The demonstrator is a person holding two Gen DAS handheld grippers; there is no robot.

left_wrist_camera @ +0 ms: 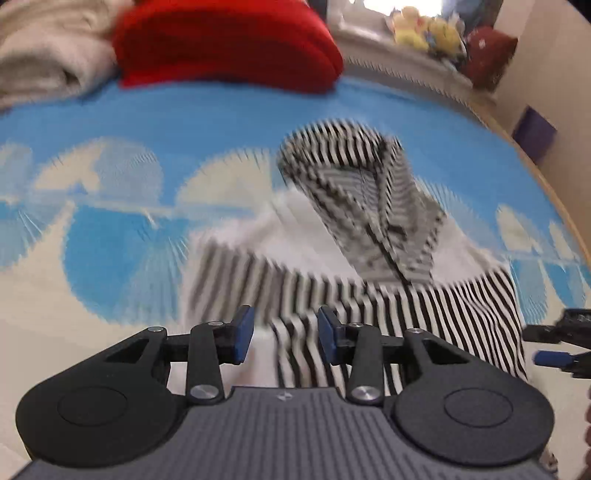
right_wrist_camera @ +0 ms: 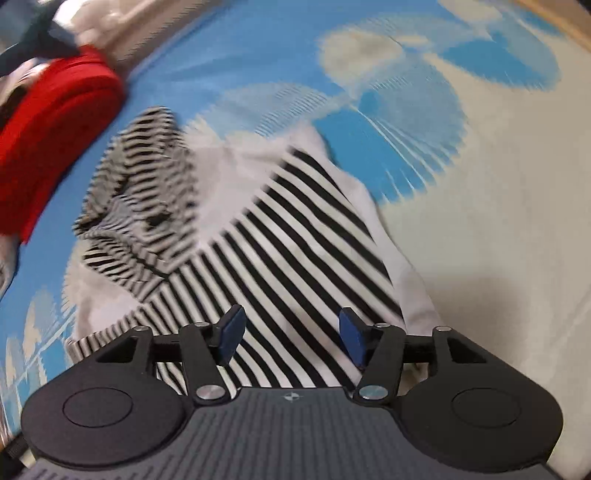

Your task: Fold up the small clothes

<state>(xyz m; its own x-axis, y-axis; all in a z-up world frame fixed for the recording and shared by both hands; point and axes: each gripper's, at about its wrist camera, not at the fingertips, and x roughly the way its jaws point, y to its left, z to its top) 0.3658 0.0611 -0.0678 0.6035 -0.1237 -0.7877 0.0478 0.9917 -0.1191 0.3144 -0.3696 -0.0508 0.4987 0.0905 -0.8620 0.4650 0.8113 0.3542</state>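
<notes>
Hovering low over the striped garment (left_wrist_camera: 369, 295), left gripper (left_wrist_camera: 285, 334) and right gripper (right_wrist_camera: 291, 334) both gape, holding nothing.

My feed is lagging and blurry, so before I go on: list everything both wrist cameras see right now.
Striped hooded garment: one, black and white with white panels, lying on the bed, hood at the far end, just ahead of both tools.
Bedsheet: one, blue with cream cloud-like pattern, under the garment.
Red fabric item: one, at the far side of the bed; too blurred to say what it is.
Beige cloth: one pile, left of the red item.
Plush toys: several, mostly yellow, on the ledge beyond the bed; count unclear.
Dark red cushion-like item: one, right of the toys.
Left tool: black with blue pads, open, empty.
Right tool: same, open, empty.
</notes>
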